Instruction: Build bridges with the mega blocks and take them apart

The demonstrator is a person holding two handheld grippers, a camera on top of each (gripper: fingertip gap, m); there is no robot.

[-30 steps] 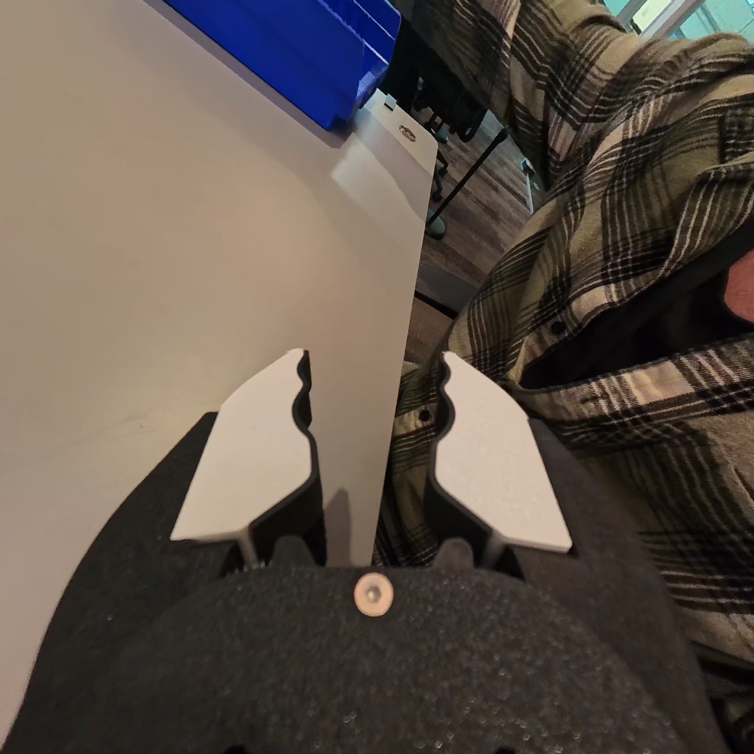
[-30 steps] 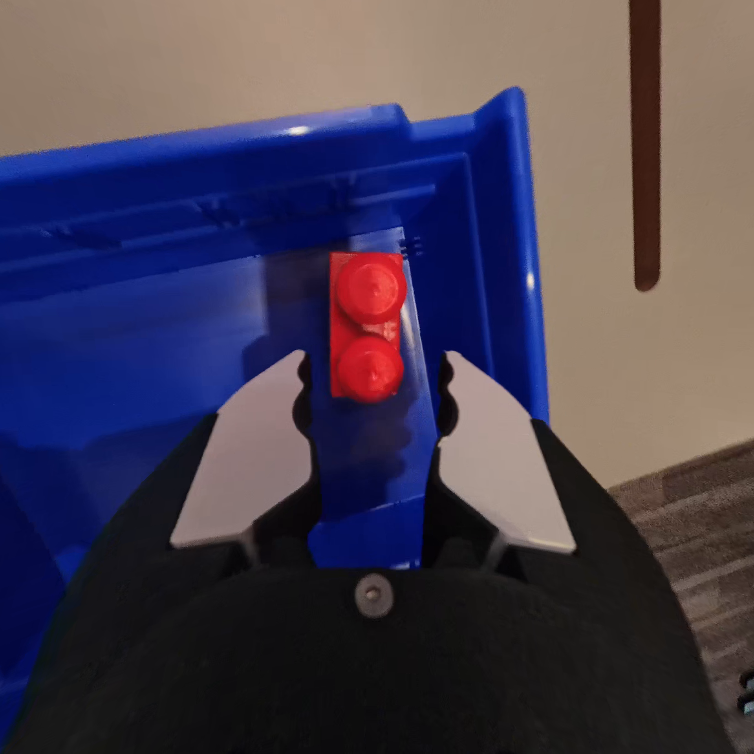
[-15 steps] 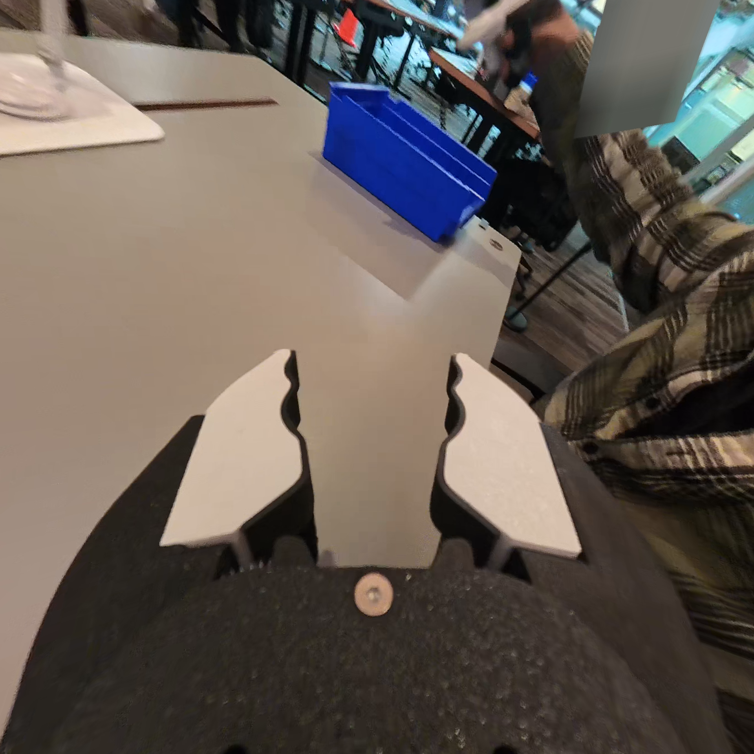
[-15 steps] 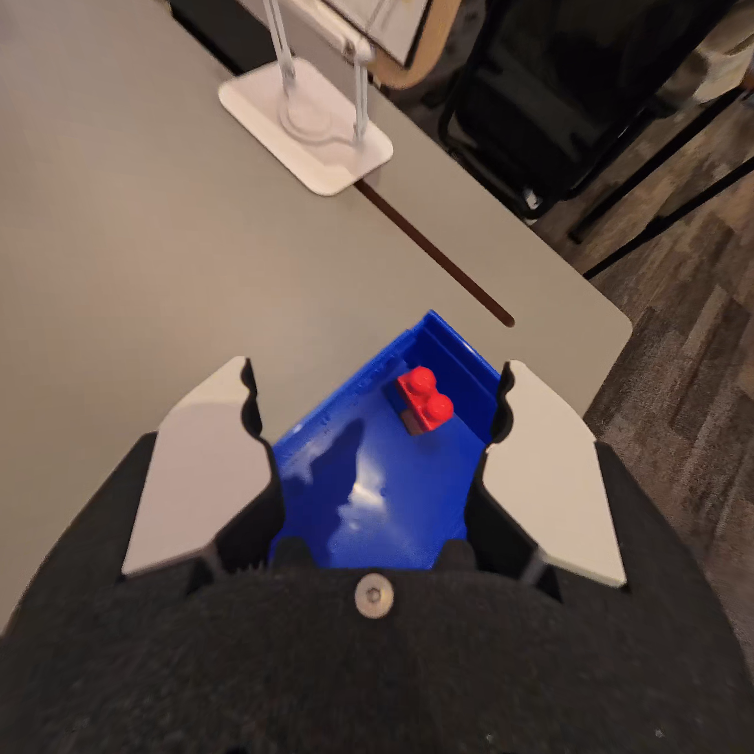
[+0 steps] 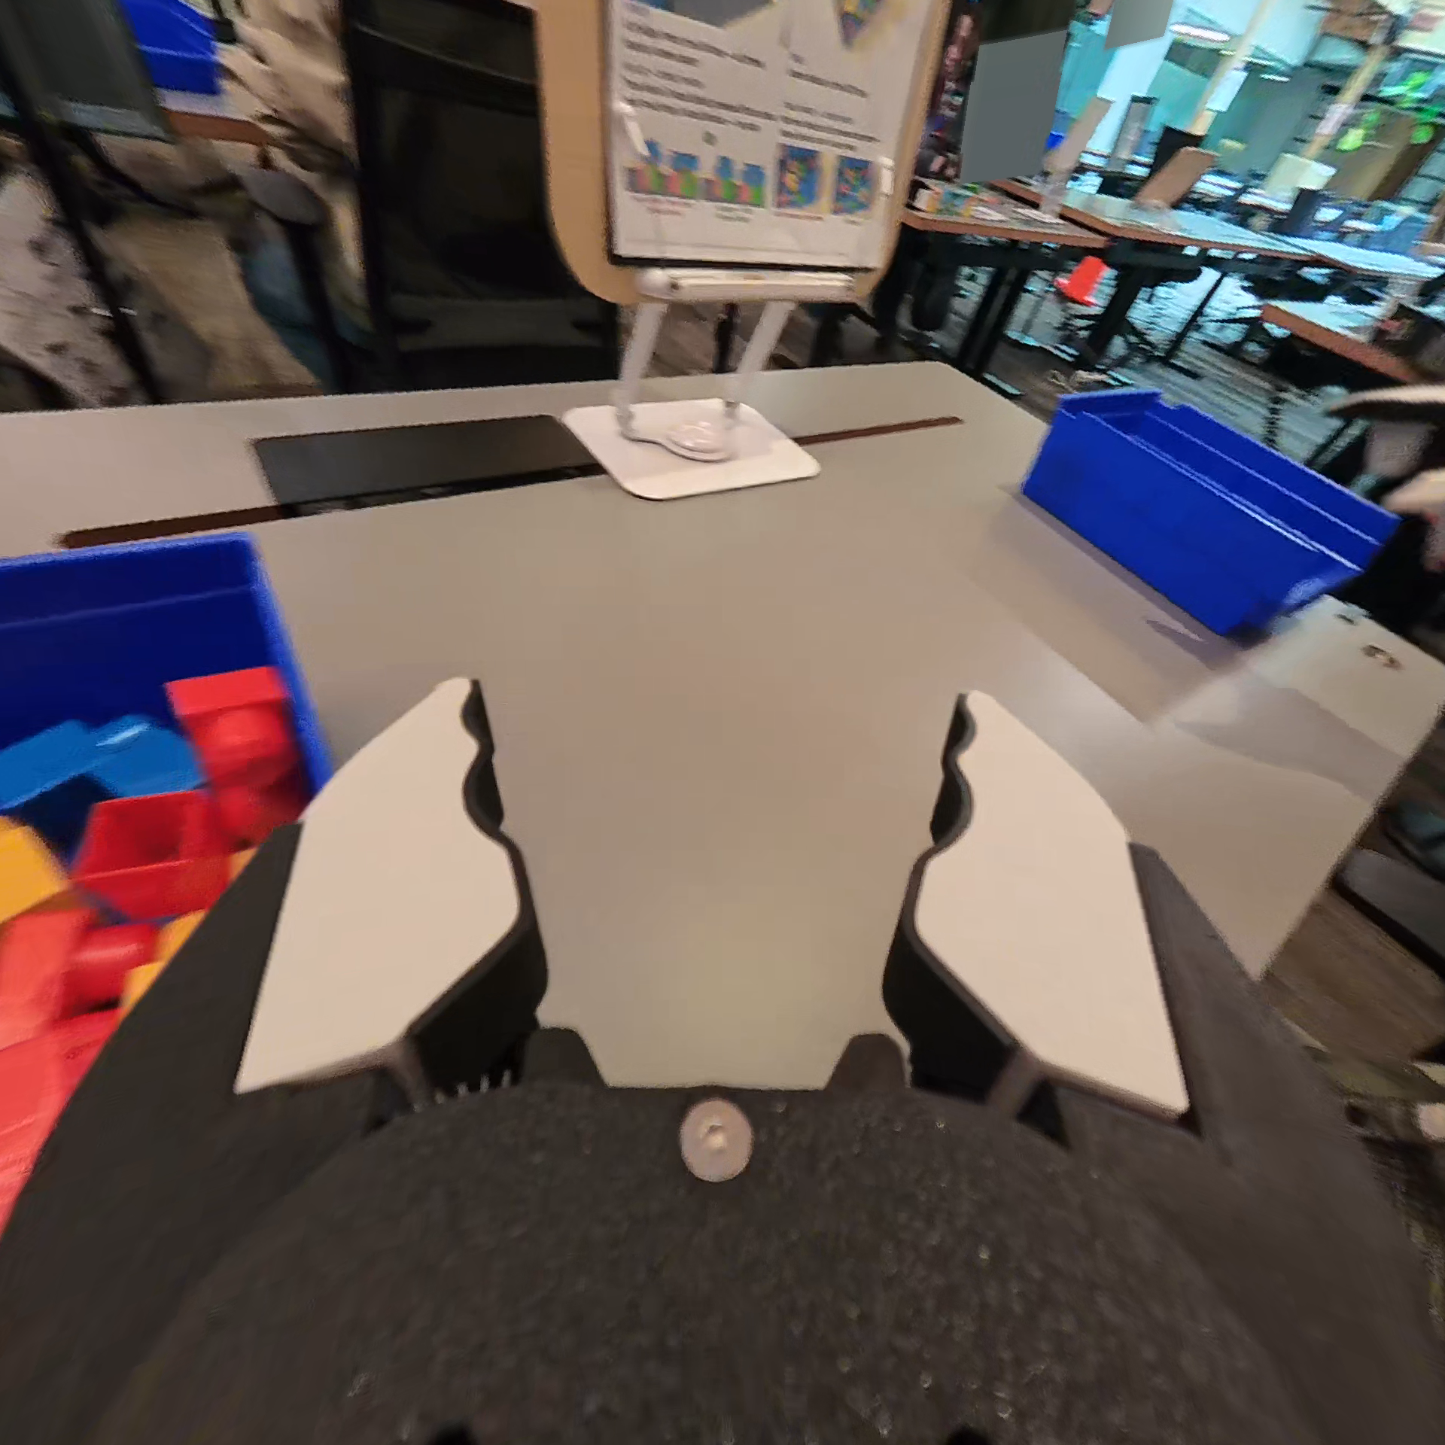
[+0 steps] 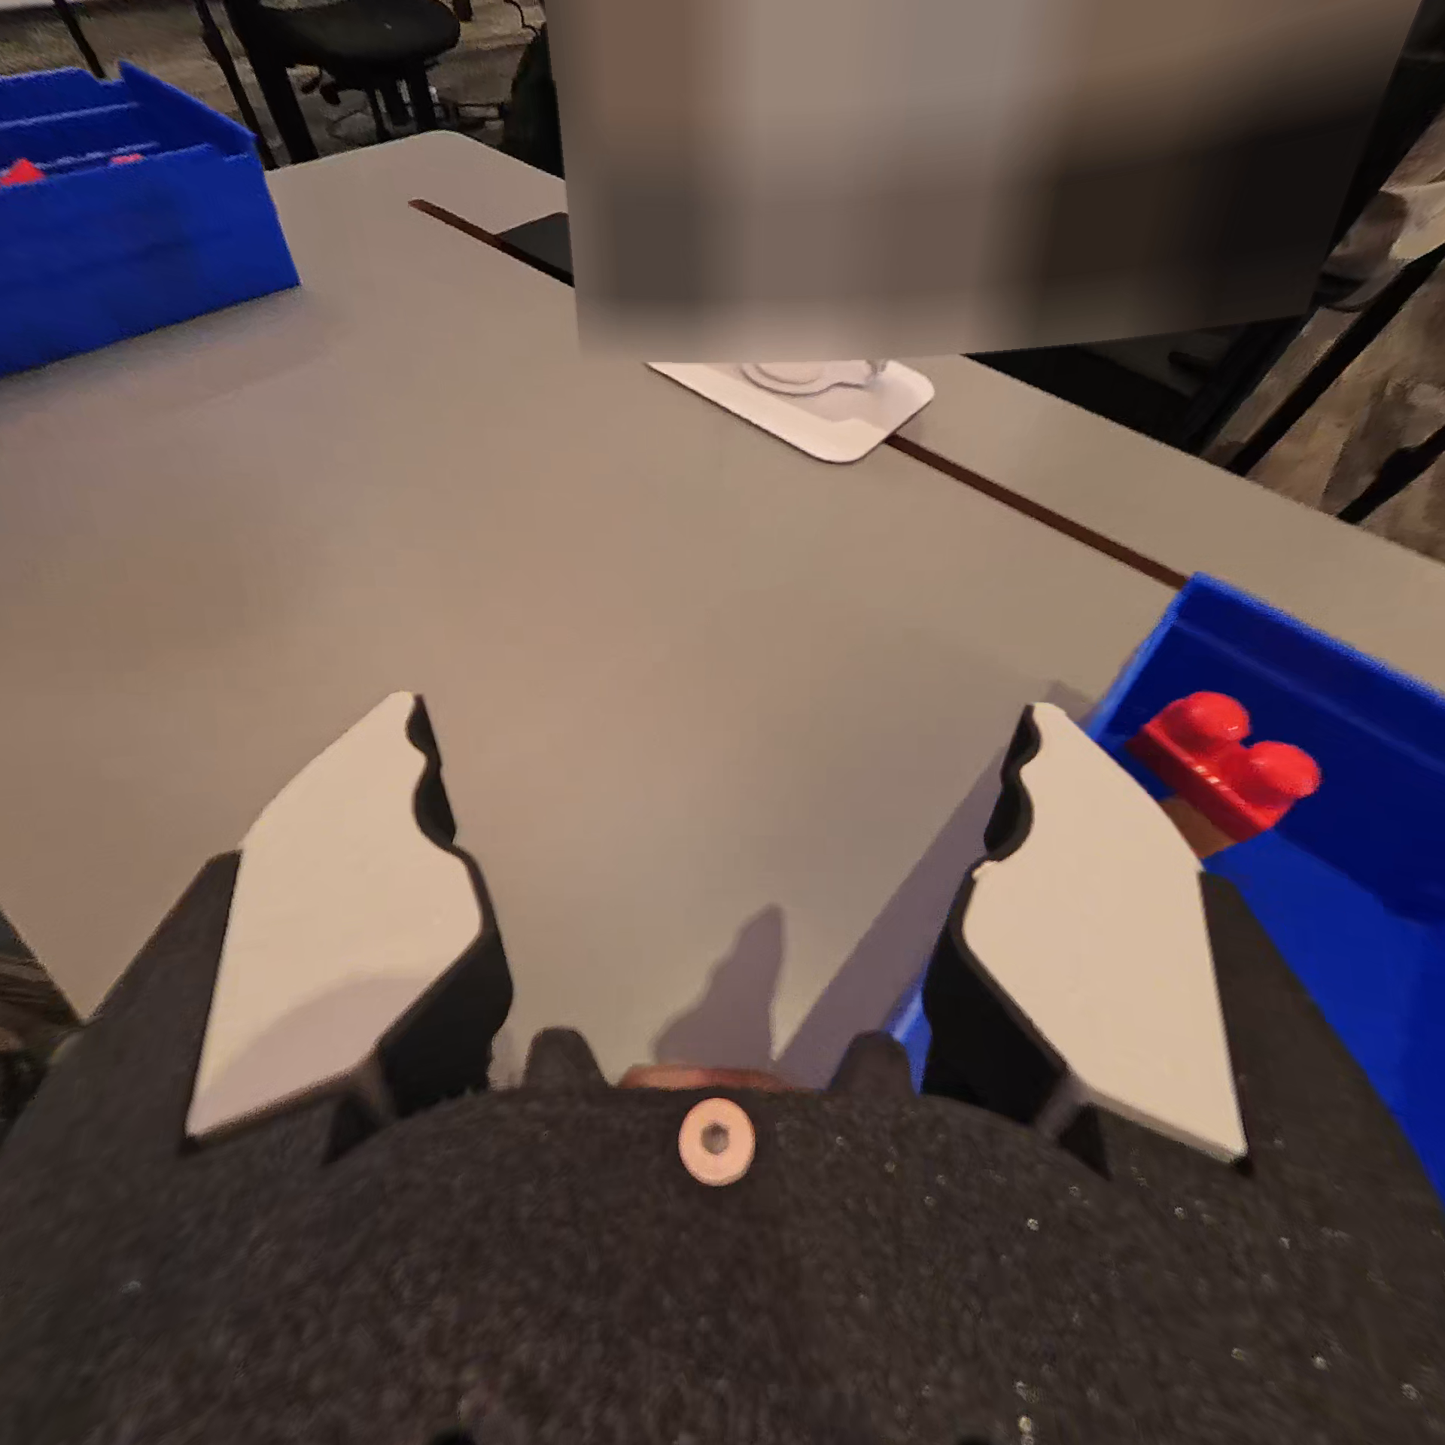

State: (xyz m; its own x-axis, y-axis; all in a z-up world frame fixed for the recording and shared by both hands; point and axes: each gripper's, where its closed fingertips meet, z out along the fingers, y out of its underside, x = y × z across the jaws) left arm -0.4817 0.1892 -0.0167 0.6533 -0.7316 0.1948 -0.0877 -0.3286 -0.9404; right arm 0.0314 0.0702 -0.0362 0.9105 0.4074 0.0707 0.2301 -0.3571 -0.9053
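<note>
Blocks (image 5: 141, 821) wait in the blue bin (image 5: 133, 618), just left of the left gripper (image 5: 715, 735). Both it and the right gripper (image 6: 719, 743) gape, empty. Building seems unstarted; next, grab a block.

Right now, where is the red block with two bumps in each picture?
Left wrist view: not visible; the far blue bin at right hides its inside.
Right wrist view: red block at right edge, inside that bin.
Shared landmark: white stand base.
</note>
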